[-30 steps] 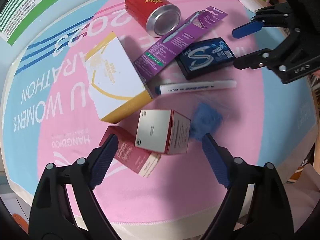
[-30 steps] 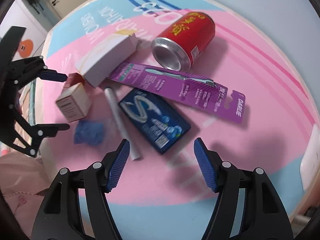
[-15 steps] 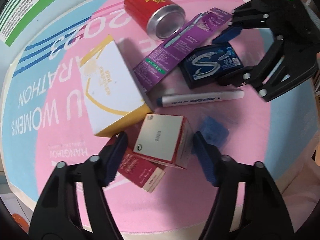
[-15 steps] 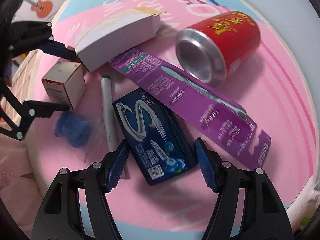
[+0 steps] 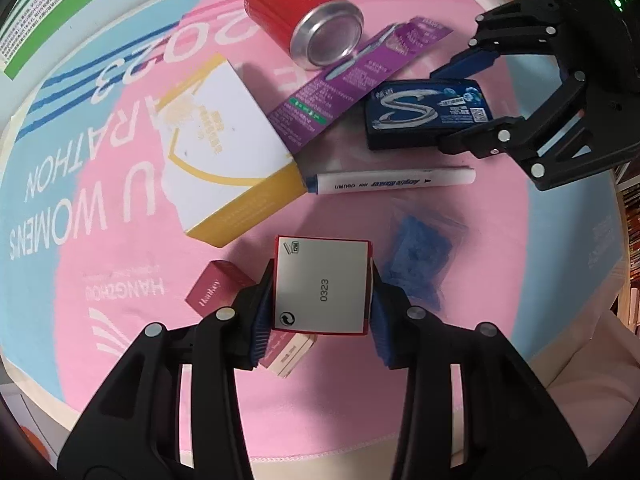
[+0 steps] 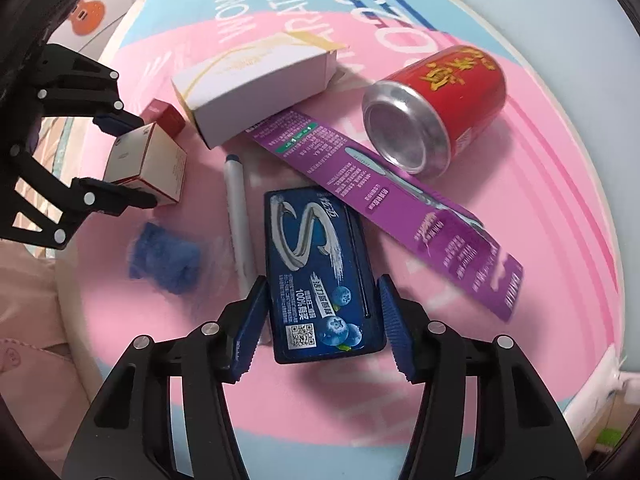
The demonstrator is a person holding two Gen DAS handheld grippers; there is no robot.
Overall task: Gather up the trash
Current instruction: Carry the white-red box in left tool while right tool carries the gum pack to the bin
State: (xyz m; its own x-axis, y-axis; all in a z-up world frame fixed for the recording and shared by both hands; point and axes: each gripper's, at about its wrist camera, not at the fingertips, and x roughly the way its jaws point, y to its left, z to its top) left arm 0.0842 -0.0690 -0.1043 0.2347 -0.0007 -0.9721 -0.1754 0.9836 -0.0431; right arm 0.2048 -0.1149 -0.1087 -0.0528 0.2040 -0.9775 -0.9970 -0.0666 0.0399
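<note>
We see a round worktop (image 5: pixel 500 208) under a pink and pale-blue cloth (image 6: pixel 500 28) printed with white marathon lettering. Past its far edge in the right wrist view stands a white panel with an orange cartoon sticker (image 6: pixel 89 16). Book spines (image 5: pixel 632 216) show at the left view's right margin.

The left claw (image 5: pixel 318 312) and its small box (image 5: pixel 321 286) cover much of the maroon carton (image 5: pixel 216 290), seemingly.

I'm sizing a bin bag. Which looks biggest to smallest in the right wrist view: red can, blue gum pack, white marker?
1. Red can and blue gum pack: alike; the pack lies nearer the camera, so unsure.
2. White marker: clearly slimmest.
</note>
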